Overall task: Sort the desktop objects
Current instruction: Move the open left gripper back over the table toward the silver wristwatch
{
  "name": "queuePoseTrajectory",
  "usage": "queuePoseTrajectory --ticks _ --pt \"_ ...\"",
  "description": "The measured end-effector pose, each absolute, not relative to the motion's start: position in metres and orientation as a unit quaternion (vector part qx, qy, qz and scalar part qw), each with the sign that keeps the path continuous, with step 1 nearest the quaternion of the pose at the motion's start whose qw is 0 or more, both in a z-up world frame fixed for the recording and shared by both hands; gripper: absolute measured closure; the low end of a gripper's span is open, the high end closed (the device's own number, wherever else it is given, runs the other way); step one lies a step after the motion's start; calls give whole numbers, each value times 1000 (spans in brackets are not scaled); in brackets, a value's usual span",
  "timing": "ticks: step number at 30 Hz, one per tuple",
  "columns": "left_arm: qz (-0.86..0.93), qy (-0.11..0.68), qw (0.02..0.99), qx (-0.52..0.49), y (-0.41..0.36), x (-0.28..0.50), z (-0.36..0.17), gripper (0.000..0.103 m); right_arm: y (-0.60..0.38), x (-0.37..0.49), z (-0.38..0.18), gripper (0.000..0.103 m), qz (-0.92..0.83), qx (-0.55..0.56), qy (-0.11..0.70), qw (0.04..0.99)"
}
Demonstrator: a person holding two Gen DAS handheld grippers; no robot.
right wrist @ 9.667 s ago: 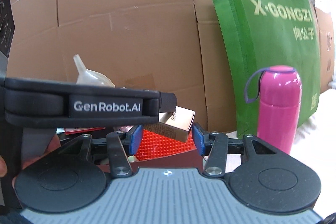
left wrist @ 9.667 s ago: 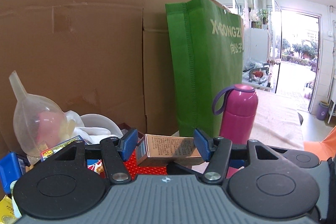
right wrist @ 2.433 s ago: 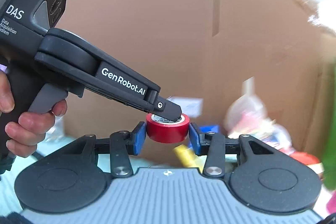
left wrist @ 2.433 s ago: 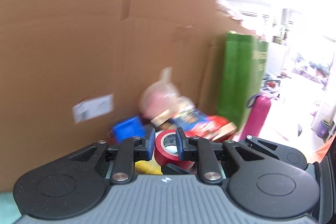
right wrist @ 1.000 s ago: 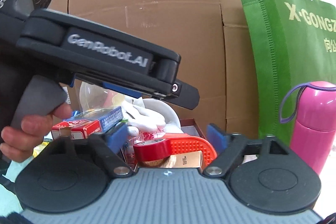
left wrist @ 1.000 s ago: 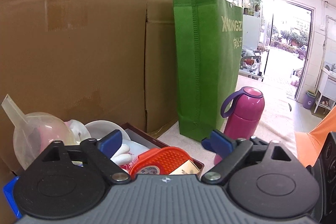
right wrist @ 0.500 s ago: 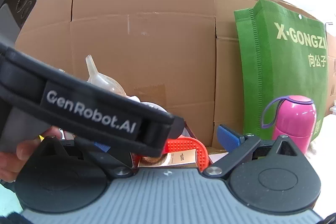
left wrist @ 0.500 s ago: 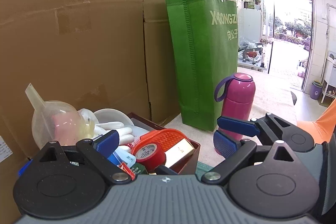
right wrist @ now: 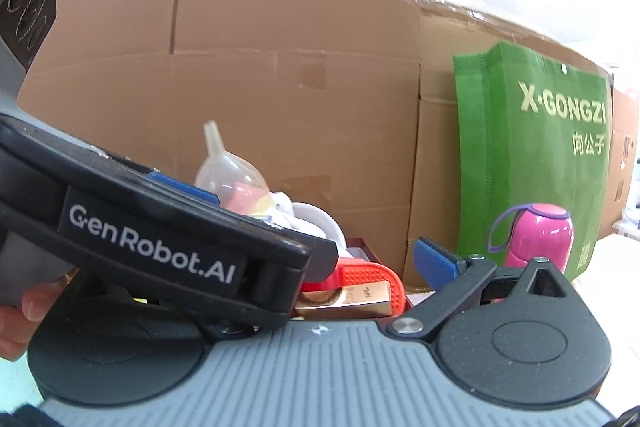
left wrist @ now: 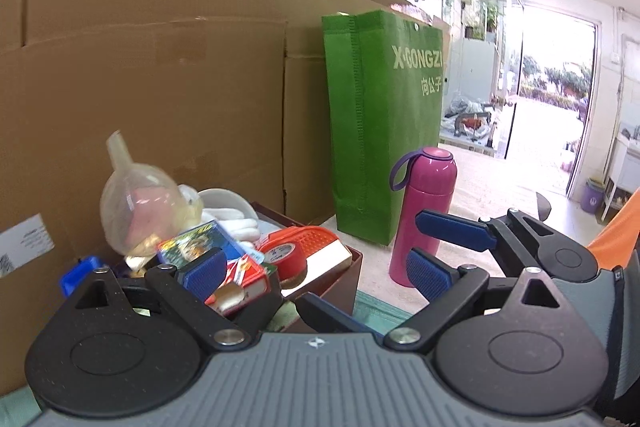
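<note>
Broadly, the sorting looks well advanced, judged from how things lie. Stacked cardboard boxes [left wrist: 160, 75] wall off the back of the surface [left wrist: 488, 183], with a green tote bag [left wrist: 384, 123] standing against them. Just beside the bag, a pink flask [left wrist: 424, 215] stands upright on the bare surface, outside the collection; it appears to be the one item left unsorted, though the near part of the surface is hidden behind the tools.

A dark red box [left wrist: 352, 275] at the foot of the cardboard is piled above its rim. A clear funnel [left wrist: 136, 203] leans at the back, white gloves [left wrist: 236, 223] and a white bowl [left wrist: 224, 197] beside it. An orange mesh case [left wrist: 312, 237] lies at the front, with a gold carton [left wrist: 324, 267] along the rim, a red tape roll [left wrist: 286, 257] resting on them, and card packs [left wrist: 208, 241] to the left.

The left hand-held gripper [left wrist: 316, 275] is spread wide and empty. The right hand-held gripper [left wrist: 434, 245] is likewise spread wide, its jaws having just been opening, with nothing between them; it reaches towards the flask.
</note>
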State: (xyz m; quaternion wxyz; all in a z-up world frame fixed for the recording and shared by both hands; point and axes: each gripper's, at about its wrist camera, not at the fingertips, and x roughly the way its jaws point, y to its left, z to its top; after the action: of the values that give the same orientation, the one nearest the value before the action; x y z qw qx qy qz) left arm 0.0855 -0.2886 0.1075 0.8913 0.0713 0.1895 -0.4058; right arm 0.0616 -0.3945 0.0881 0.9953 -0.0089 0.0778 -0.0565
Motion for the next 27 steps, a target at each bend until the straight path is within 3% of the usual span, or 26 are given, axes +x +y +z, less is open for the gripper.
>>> queuePoseTrajectory --ticks 12,23,27 --pt "-326 208 922 -31 -155 49 72 4 -301 37 80 4 37 -65 56 996" --pt "-206 264 940 -60 -37 79 19 5 -199 54 35 6 171 -115 129 970" --pt "-205 286 935 -49 -31 109 3 10 -173 76 13 18 184 -144 169 957"
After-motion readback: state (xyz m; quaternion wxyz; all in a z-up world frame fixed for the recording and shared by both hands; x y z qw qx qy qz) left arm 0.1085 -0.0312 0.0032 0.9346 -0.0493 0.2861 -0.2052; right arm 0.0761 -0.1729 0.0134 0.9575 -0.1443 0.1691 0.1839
